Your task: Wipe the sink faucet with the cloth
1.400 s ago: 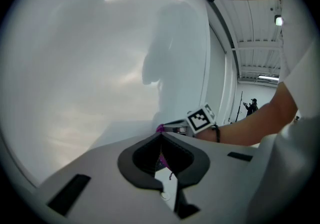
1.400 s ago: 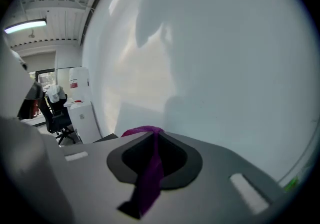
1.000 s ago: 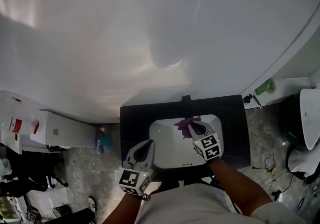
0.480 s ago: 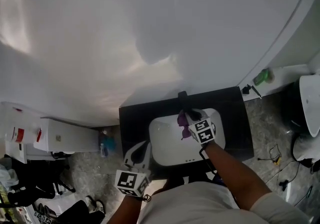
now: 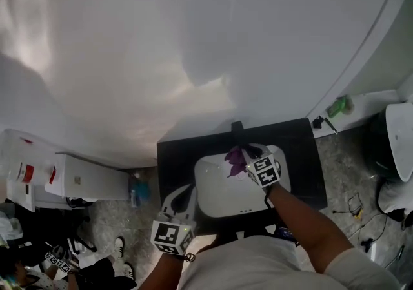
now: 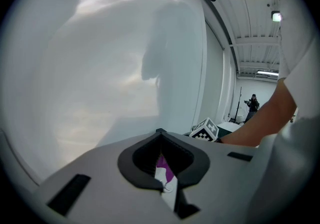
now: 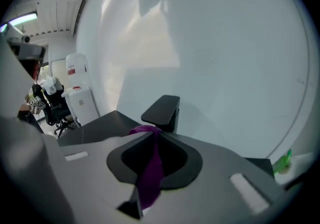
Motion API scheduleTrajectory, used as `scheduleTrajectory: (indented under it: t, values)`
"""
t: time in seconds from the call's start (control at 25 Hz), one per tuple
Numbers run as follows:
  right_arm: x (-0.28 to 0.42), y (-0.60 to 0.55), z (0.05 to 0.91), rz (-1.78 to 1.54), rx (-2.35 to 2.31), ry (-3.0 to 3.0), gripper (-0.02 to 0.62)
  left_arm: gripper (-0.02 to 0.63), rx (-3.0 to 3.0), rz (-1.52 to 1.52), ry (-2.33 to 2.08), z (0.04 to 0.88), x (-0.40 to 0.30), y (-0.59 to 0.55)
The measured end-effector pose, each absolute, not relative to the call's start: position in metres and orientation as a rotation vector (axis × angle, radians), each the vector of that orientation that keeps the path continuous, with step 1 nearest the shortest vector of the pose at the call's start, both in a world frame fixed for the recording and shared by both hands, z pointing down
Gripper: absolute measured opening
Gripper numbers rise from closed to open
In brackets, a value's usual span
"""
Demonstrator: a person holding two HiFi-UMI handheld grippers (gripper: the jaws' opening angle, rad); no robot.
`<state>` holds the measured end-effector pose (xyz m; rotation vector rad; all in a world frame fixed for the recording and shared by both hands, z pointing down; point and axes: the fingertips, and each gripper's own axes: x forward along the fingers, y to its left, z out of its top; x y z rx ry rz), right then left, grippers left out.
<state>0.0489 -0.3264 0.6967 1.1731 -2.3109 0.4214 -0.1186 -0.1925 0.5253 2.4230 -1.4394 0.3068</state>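
Near the worktop's [image 5: 174, 166] rear edge, over the sink [image 5: 216, 201] and just short of the black faucet [image 5: 237, 128], the right gripper [image 5: 248, 152] fingers pinch the purple cloth [image 5: 235, 162], which looks soft, light and limp, likely best gripped bunched near its middle; left gripper [image 5: 186, 193] fingers closed, empty, by the front-left corner.

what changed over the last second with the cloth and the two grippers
The right gripper, shut on the purple cloth, moved forward across the white sink basin toward the black faucet at its back edge. The left gripper stayed by the basin's front left corner.
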Motion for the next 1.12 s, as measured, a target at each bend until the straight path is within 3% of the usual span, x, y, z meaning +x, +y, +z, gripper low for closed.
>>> scheduleTrajectory:
  t: [0.4, 0.6, 0.72, 0.92, 1.12]
  values:
    - [0.046, -0.242, 0.704, 0.500, 1.066, -2.346, 0.031, 0.006, 2.424, 0.284, -1.453, 0.525, -0.125, -0.193]
    - [0.032, -0.322, 0.603, 0.173, 1.126, -2.491, 0.031, 0.006, 2.425, 0.281, -1.470, 0.521, -0.126, -0.190]
    - [0.026, -0.374, 0.600, 0.064, 1.111, -2.428, 0.031, 0.006, 2.418, 0.292, -1.485, 0.517, -0.125, -0.187]
    - [0.035, -0.388, 0.640, 0.232, 1.170, -2.385, 0.031, 0.006, 2.396, 0.303, -1.518, 0.515, -0.138, -0.180]
    - [0.039, -0.315, 0.655, 0.385, 1.145, -2.409, 0.031, 0.006, 2.373, 0.302, -1.526, 0.520, -0.149, -0.181]
